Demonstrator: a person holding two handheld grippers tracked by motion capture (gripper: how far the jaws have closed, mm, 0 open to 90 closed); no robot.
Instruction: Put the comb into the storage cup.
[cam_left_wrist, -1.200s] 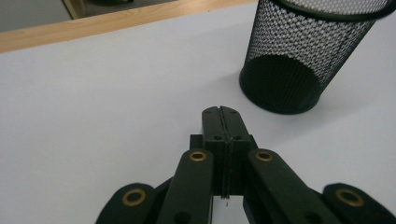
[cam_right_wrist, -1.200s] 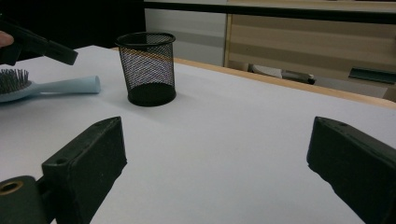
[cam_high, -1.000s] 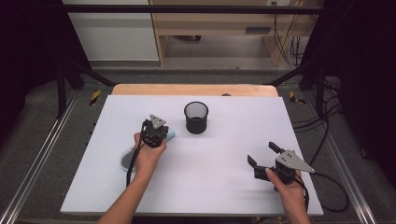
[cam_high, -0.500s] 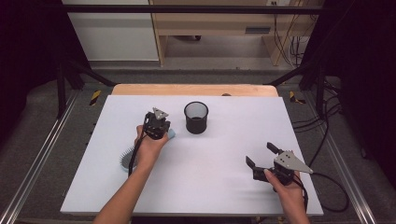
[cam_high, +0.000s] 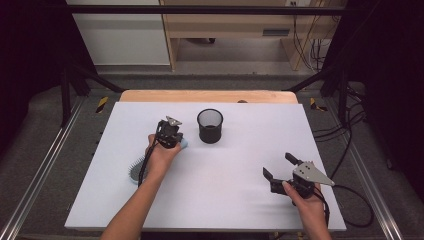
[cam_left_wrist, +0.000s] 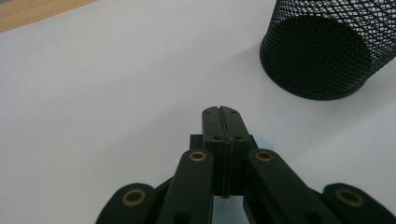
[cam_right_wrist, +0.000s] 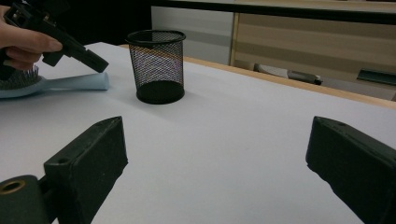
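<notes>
A light blue hairbrush lies on the white table, its handle pointing toward a black mesh cup. My left gripper hovers right over the end of that handle, its jaws pressed together with nothing between them; a sliver of blue handle peeks out beneath them. The mesh cup stands upright just ahead and to the right of it. My right gripper rests near the front right of the table, jaws wide open and empty, facing the cup.
The white table top ends in a wooden strip at the far edge. Metal rails run along both sides. Cables trail off on the right.
My left hand has slid a little away from the person and toward the cup, along the brush handle. The right hand has stayed put.
</notes>
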